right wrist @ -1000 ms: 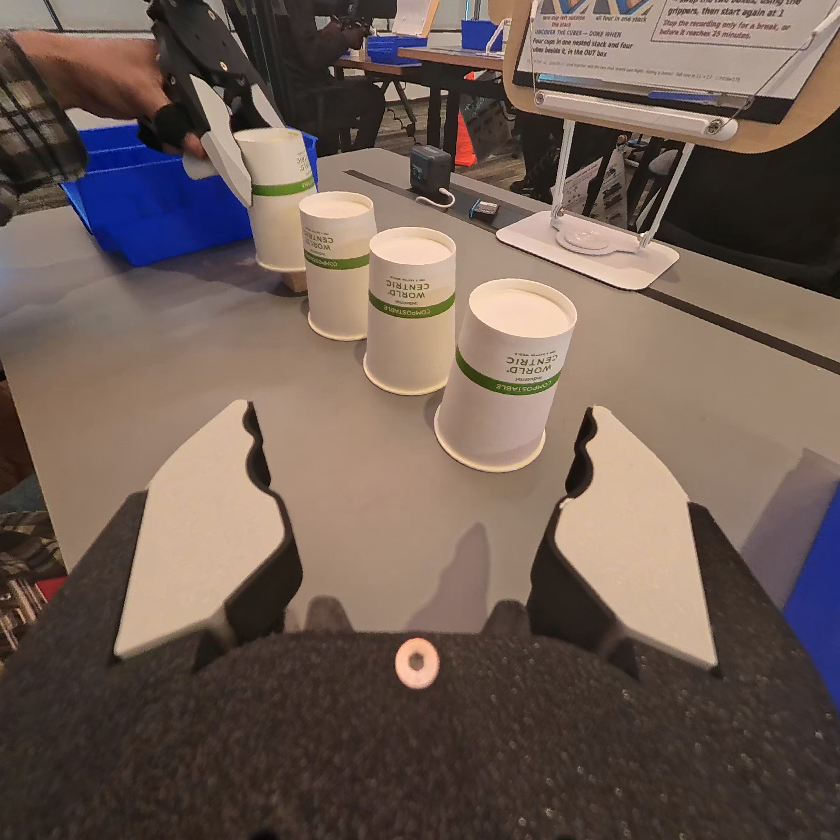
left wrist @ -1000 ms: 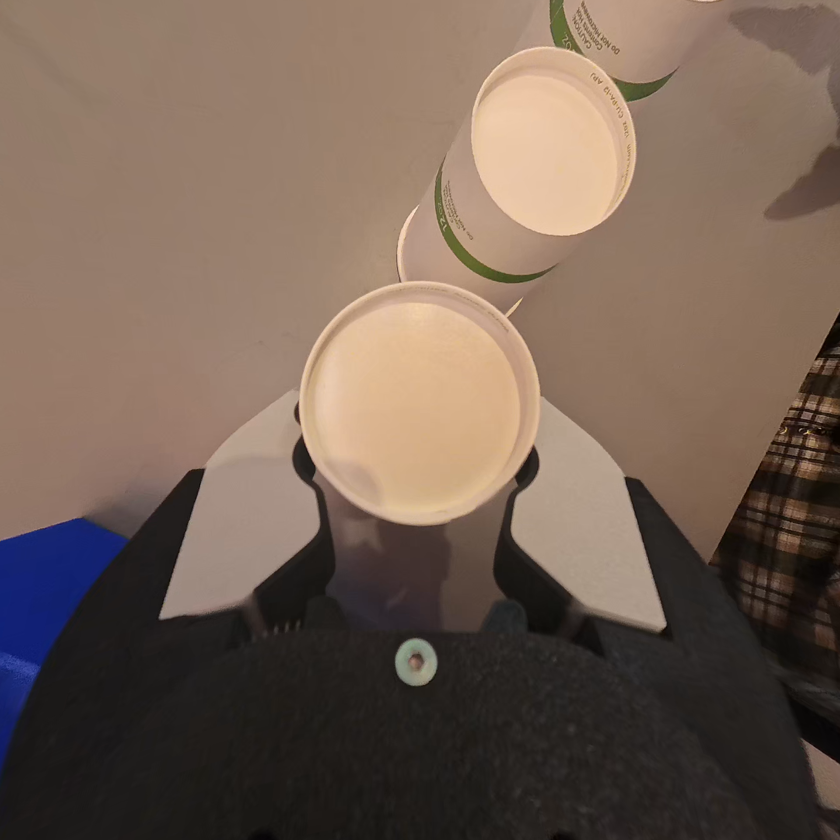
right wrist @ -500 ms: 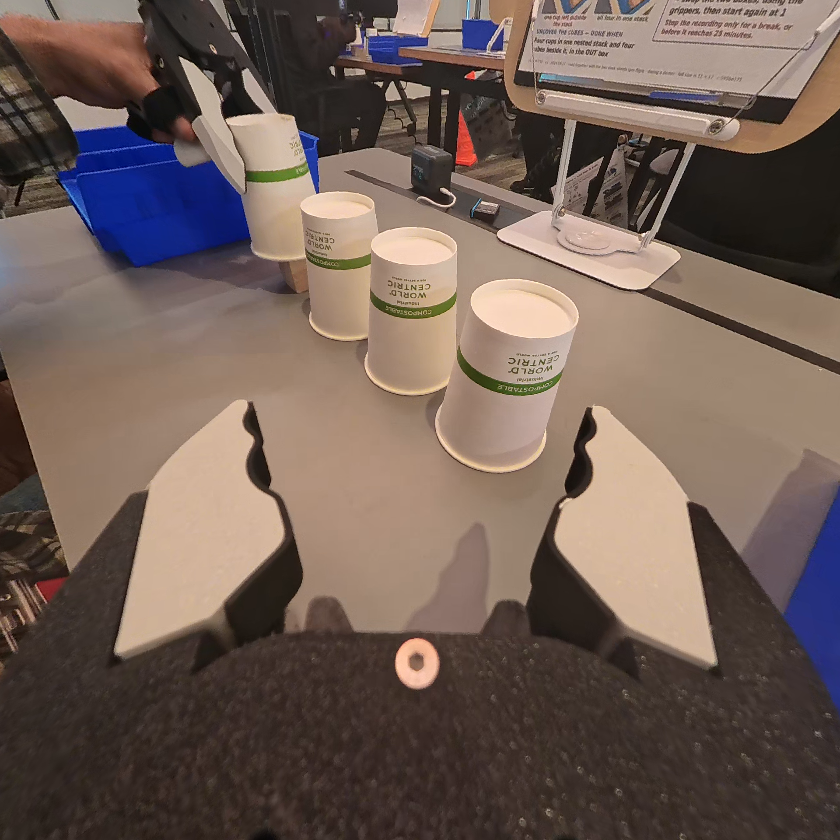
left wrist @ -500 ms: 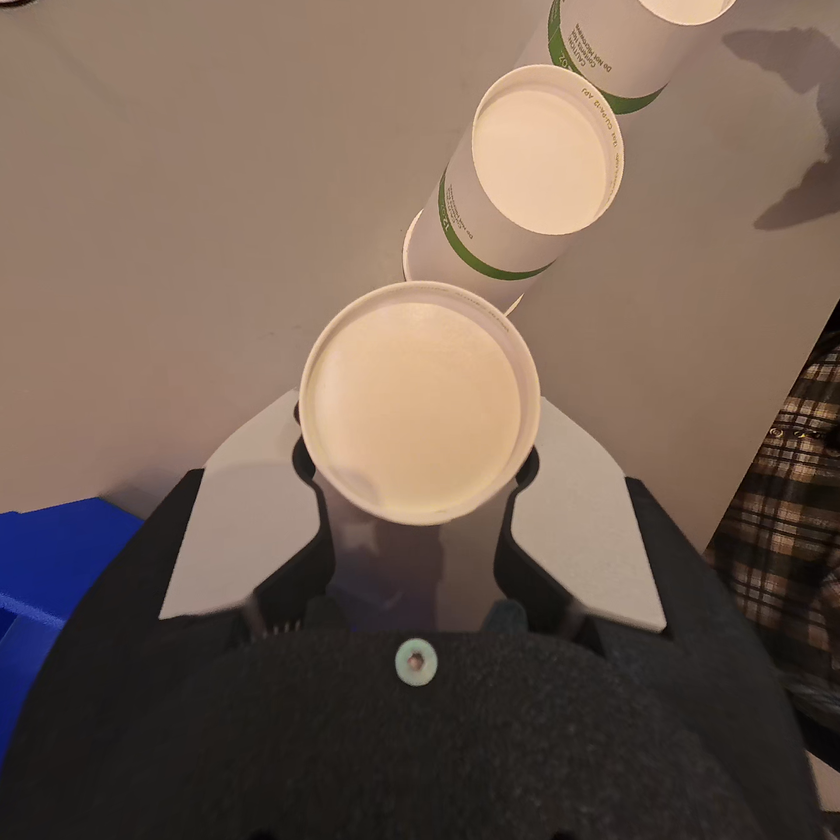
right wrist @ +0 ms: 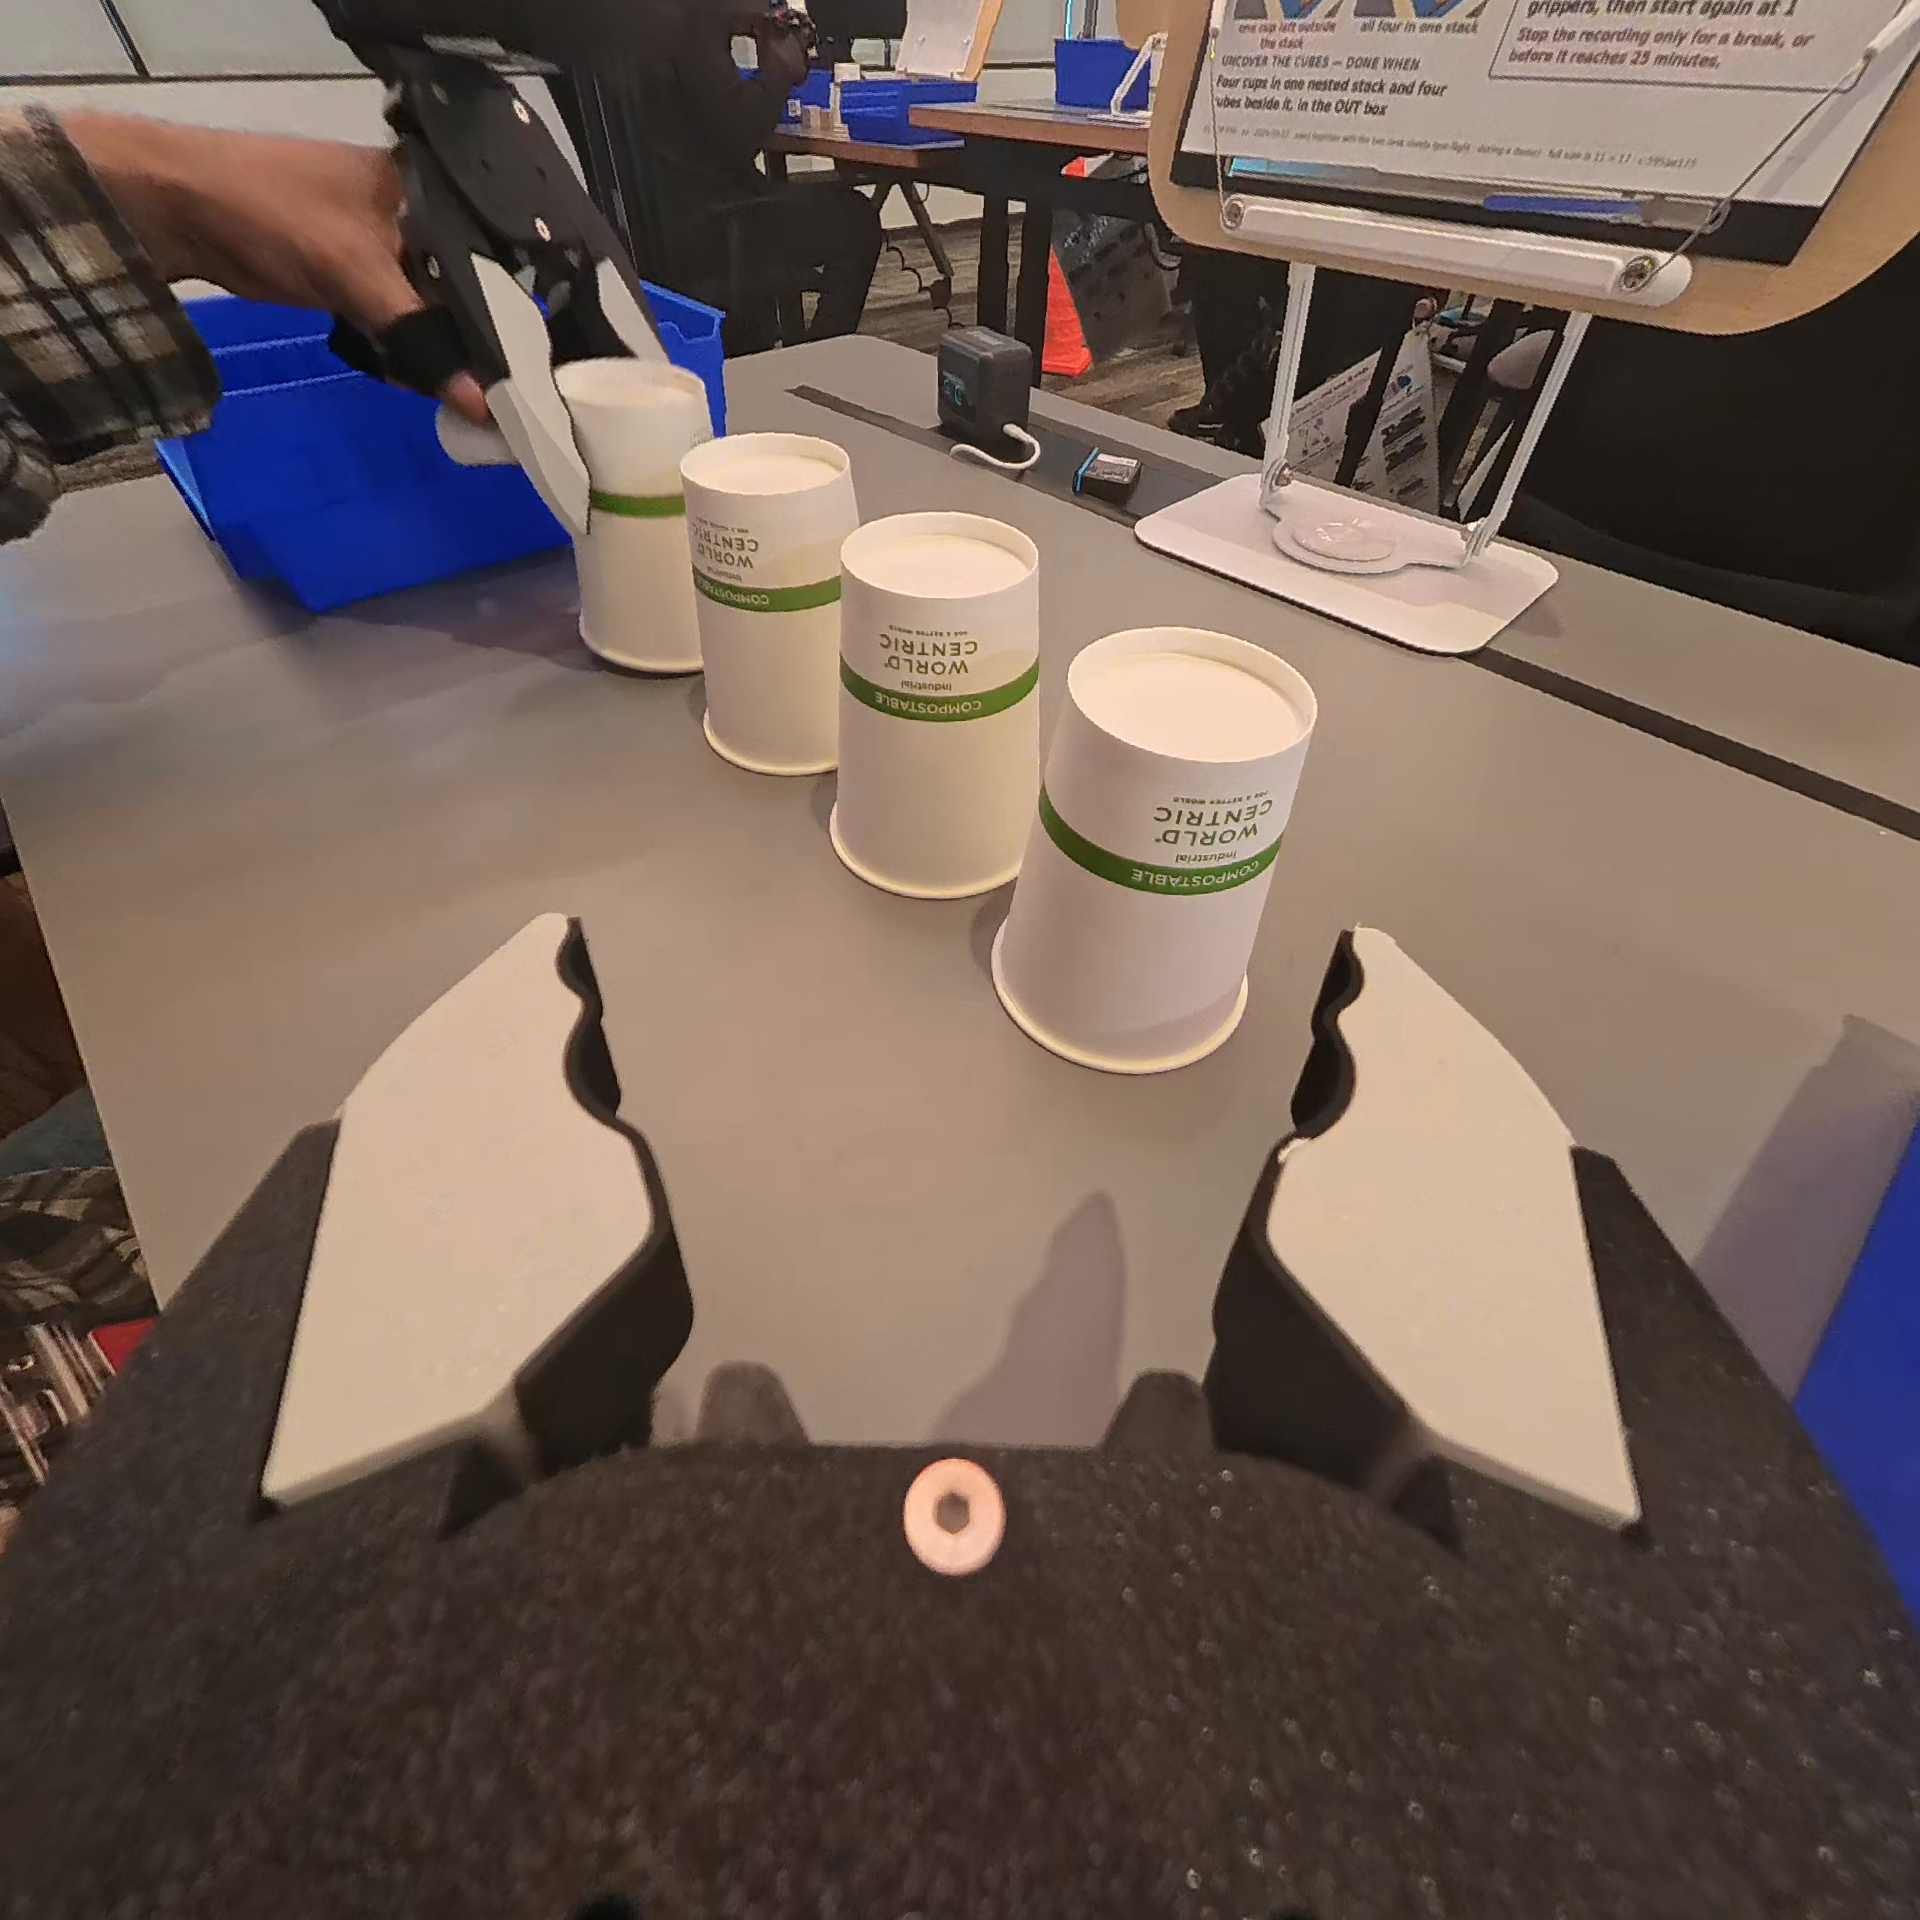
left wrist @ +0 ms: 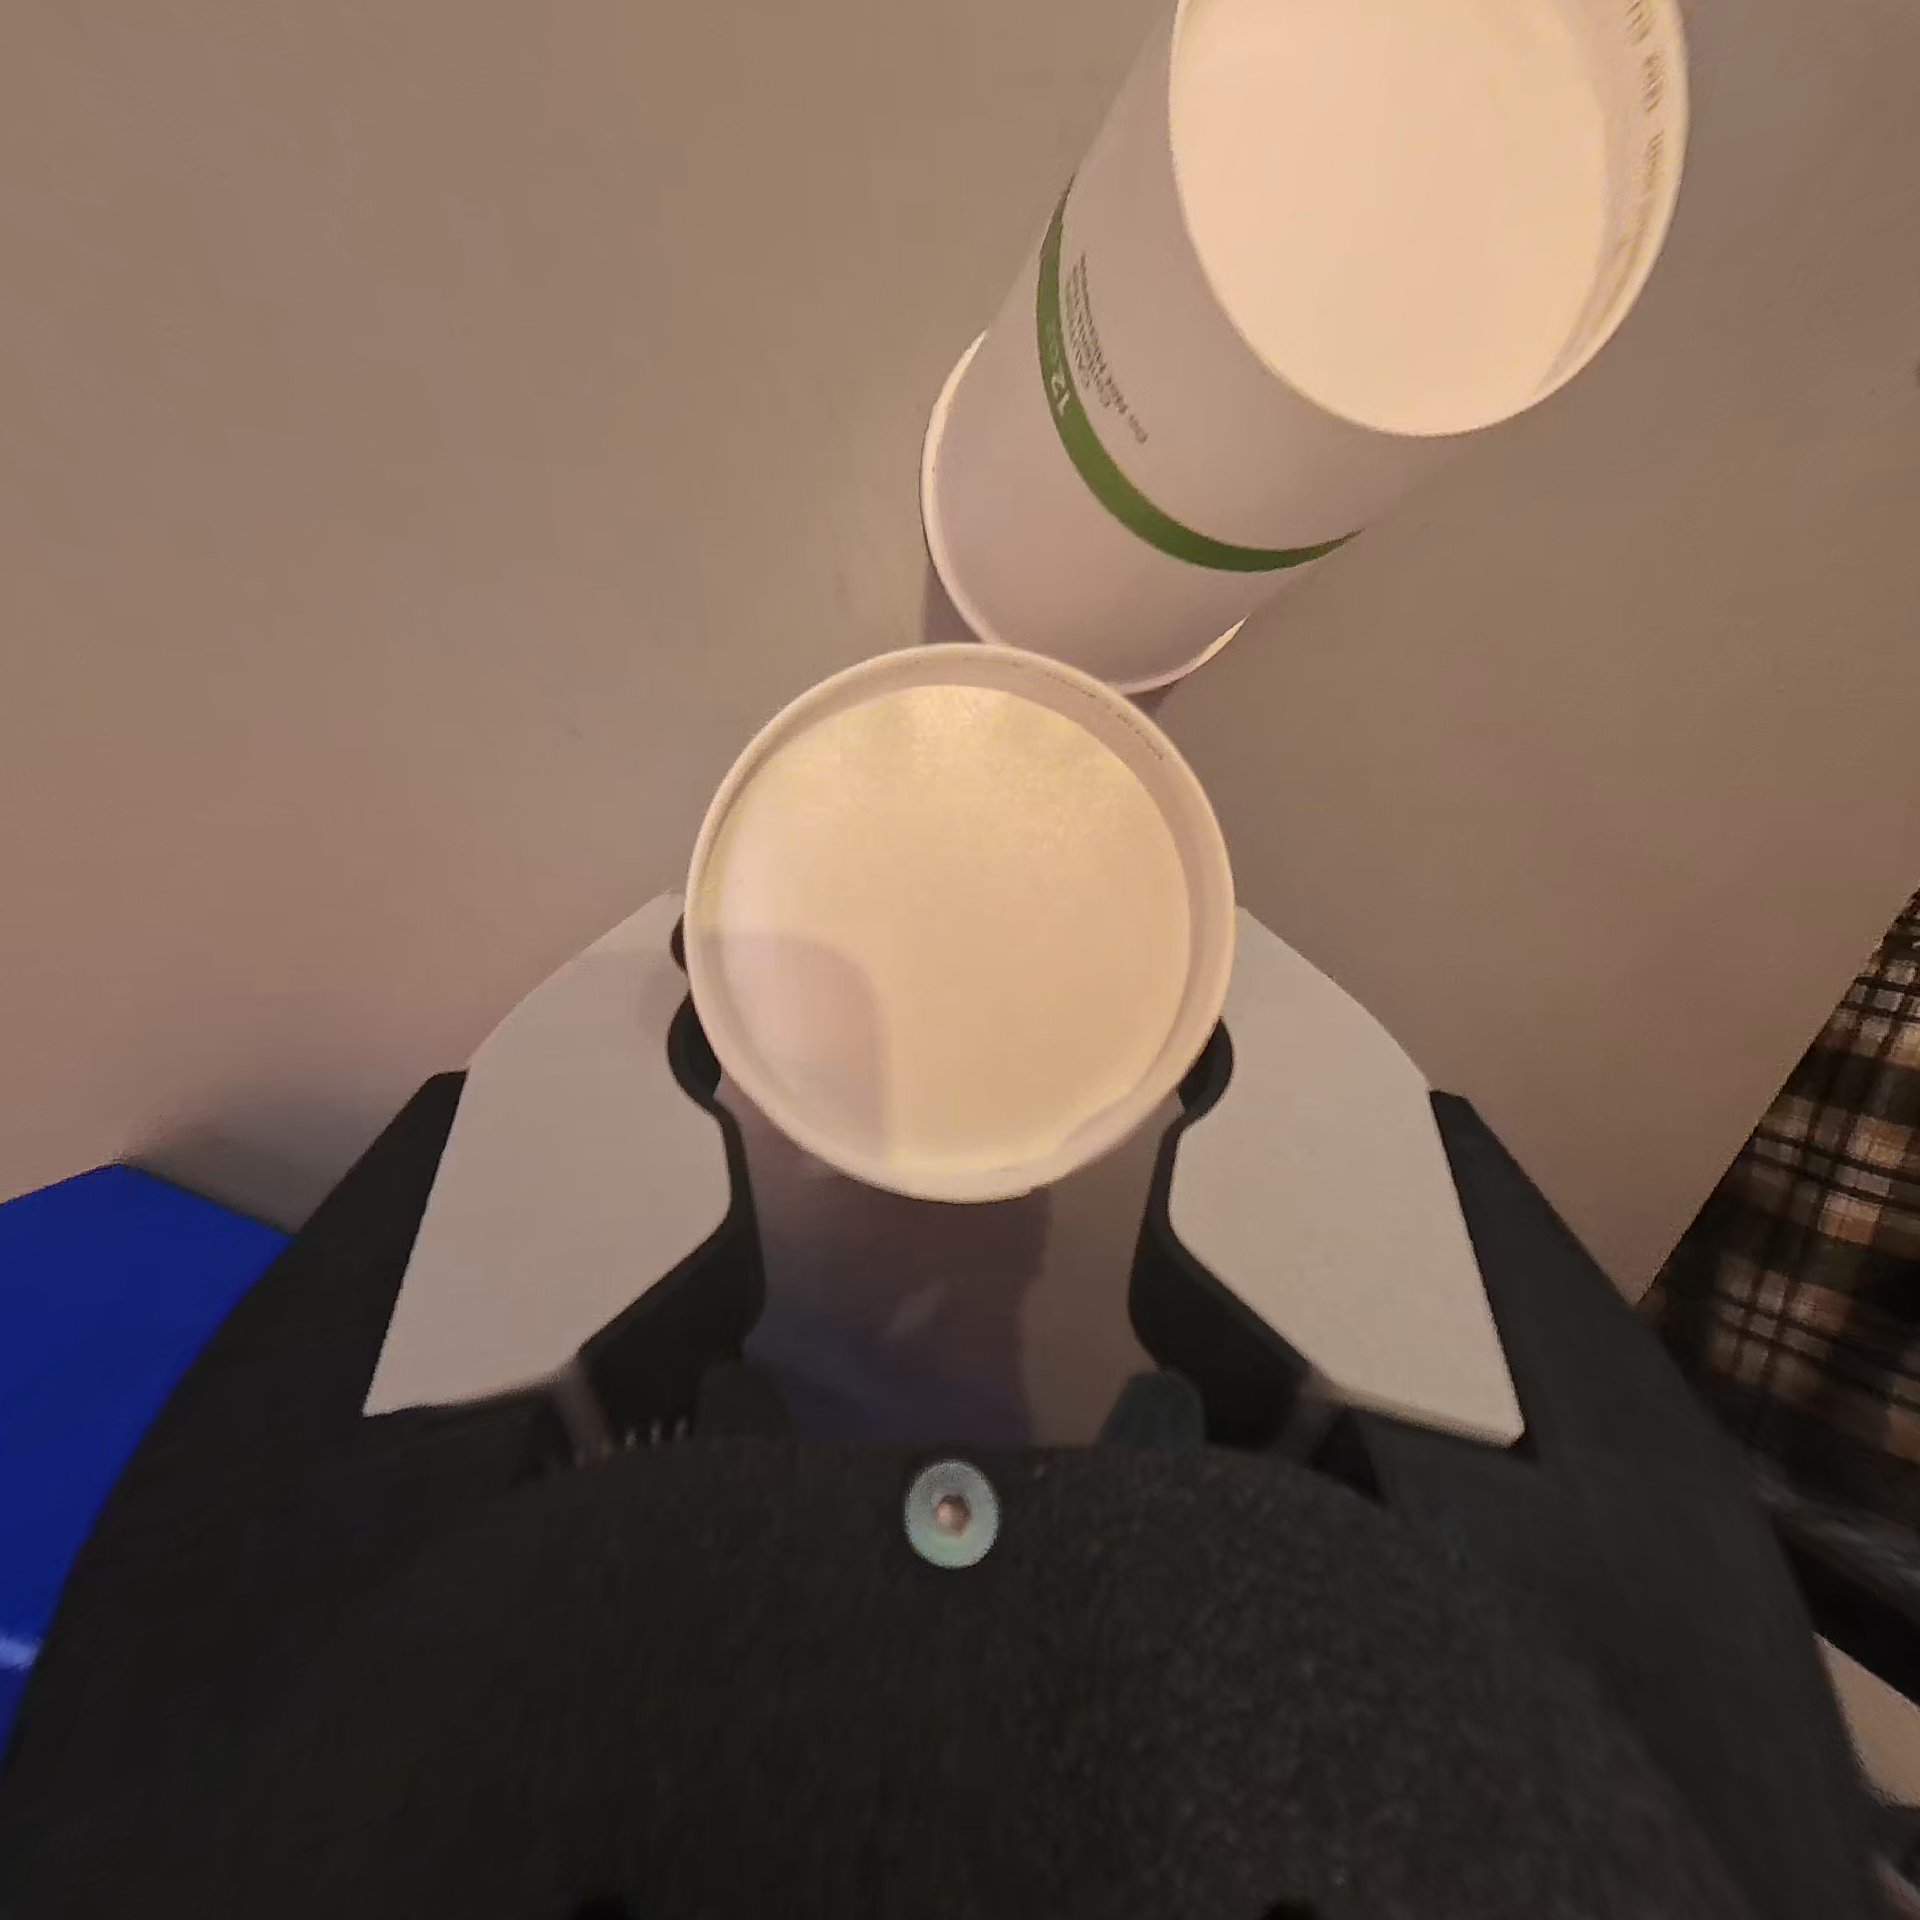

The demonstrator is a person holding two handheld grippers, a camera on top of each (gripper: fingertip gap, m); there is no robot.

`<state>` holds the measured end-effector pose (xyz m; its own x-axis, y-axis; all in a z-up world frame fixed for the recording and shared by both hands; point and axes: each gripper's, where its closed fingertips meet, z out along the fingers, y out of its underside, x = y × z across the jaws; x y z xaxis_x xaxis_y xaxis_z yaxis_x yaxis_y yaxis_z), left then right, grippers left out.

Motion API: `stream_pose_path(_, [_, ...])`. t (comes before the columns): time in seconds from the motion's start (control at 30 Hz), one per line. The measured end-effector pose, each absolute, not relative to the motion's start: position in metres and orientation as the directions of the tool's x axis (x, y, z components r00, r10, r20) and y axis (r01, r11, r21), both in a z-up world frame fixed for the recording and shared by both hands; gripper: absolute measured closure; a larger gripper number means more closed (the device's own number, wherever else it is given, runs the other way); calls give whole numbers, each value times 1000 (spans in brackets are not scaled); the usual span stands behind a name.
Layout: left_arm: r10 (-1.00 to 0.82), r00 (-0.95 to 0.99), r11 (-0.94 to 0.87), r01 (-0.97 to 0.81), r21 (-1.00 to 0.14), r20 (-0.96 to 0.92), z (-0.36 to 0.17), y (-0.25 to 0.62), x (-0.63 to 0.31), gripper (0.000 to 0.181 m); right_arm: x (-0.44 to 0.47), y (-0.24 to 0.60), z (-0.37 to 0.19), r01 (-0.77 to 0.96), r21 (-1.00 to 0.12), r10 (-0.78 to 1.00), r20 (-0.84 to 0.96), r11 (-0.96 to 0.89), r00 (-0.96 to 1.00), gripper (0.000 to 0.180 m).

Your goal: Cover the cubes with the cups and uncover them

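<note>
right gripper (right wrist: 956, 1039) spread, empty, near my closest inverted paper cup (right wrist: 1153, 852) | farthest cup (right wrist: 634, 520) rim-down on the grey table (right wrist: 312, 831), left gripper (right wrist: 566, 416) clamped on its upper wall | thin, light, crushable (I'd squeeze gently)

I see printed lettering, upside down, on and above the green bands of three cups (right wrist: 1153, 862) ahead of my right gripper (right wrist: 961, 940). Beyond them, to the right, a board (right wrist: 1507, 104) on a stand carries printed lines. Just past my left gripper (left wrist: 956, 925), the next cup (left wrist: 1174, 436) shows small print by its band.
</note>
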<state>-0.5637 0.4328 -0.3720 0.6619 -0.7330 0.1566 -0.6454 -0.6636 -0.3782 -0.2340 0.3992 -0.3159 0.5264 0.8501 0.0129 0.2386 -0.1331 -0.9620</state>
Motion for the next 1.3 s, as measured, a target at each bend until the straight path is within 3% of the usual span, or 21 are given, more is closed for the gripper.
stream_pose_path(0.2, [-725, 671, -672, -642, -369, 152, -377, 435, -565, 91, -232, 399, -313, 229, -965, 850, 10, -131, 527, 52])
stream_pose_path(0.57, [-677, 734, -638, -615, -463, -42, -314, 449, -582, 48, -228, 398, -309, 215, -968, 850, 4, -129, 526, 51])
stream_pose_path(0.87, [-770, 631, -478, -665, -573, -90, -252, 447, -485, 50, -221, 397, -304, 210, -970, 848, 7, -123, 529, 51])
stream_pose_path(1.1, [-864, 500, -364, -702, -612, -61, -253, 444, -389, 54, -212, 398, -303, 205, -971, 845, 4, -125, 535, 51])
stream_pose_path(1.3, [-880, 474, -337, -670, -661, -31, -259, 440, -360, 54, -205, 400, -304, 193, -972, 841, -8, -134, 541, 51])
